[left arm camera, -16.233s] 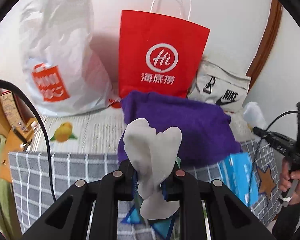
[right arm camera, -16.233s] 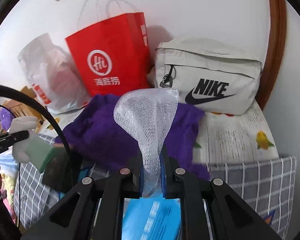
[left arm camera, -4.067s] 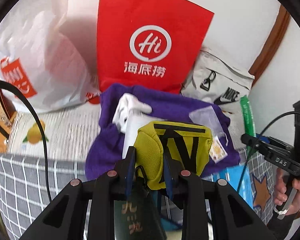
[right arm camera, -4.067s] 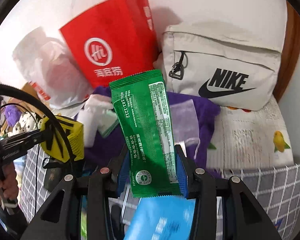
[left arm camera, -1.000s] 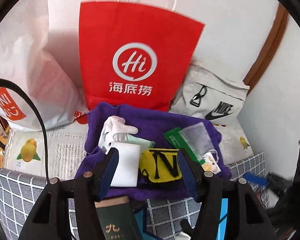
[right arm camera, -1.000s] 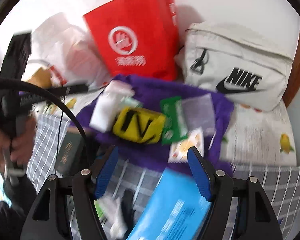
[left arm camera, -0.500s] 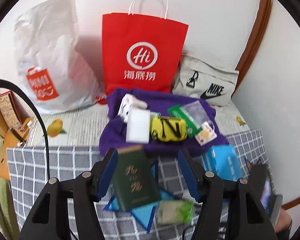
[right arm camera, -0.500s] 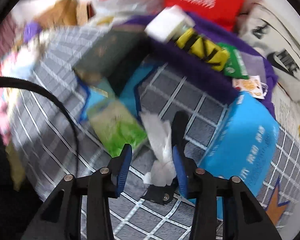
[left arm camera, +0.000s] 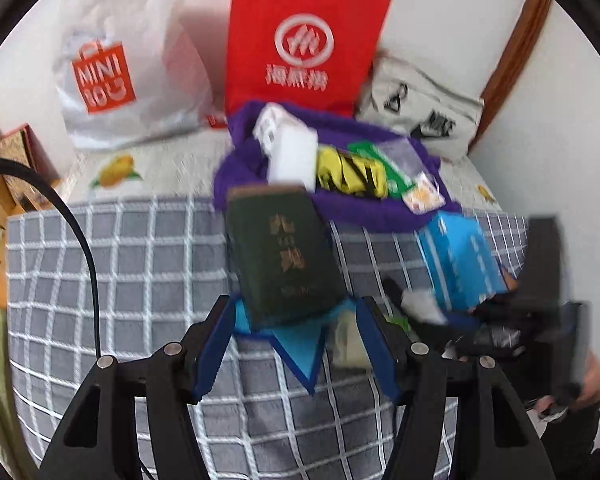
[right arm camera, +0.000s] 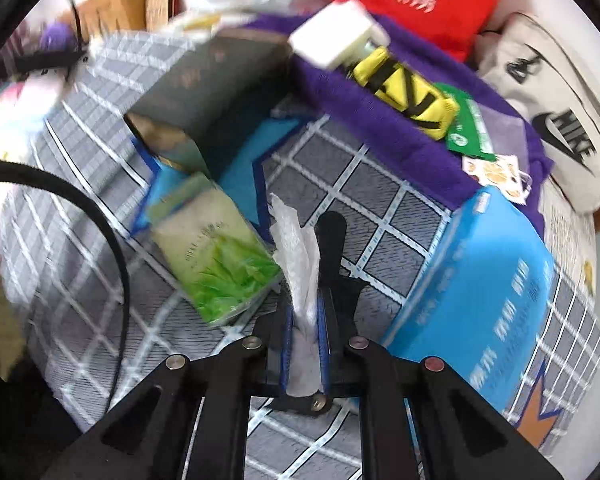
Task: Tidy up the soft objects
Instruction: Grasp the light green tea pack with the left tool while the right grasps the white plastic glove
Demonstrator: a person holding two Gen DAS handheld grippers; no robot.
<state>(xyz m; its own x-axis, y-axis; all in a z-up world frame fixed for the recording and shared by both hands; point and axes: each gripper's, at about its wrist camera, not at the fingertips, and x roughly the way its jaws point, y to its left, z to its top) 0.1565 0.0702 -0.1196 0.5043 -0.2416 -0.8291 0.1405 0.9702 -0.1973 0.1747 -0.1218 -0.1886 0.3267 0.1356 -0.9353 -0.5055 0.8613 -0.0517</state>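
- Jaws of the right gripper (right arm camera: pixel 304 320) have just been closing and now pinch a crumpled white tissue (right arm camera: pixel 296 248), which sticks up between the blue pads above the grey checked cover (right arm camera: pixel 100 280).
- Left gripper (left arm camera: pixel 296 344) hangs with its jaws about half apart and nothing between them; they frame the near end of a dark green box (left arm camera: pixel 280 256), without touching it.
- Taking the purple towel (left arm camera: pixel 364 216) as the landmark: on it lie a white packet (left arm camera: pixel 292 160), a yellow pouch with black straps (left arm camera: pixel 352 172), a green sachet (left arm camera: pixel 396 184) and a small orange-printed packet (left arm camera: pixel 424 196), side by side in a row.
- Just in front of the towel, the dark green box overlaps its near edge and rests on a blue star-shaped mat (left arm camera: pixel 296 344).
- In front of the towel and to its right stands a light blue tissue pack (right arm camera: pixel 480 292), touching the towel's corner.
- Near the tissue, further in front of the towel, lies a pale green pack printed with leaves (right arm camera: pixel 216 260), partly on the blue mat.
- Behind the towel stand a red paper bag (left arm camera: pixel 304 40), a white plastic bag (left arm camera: pixel 112 76) to its left and a cream bag with a black logo (right arm camera: pixel 556 120) to its right.
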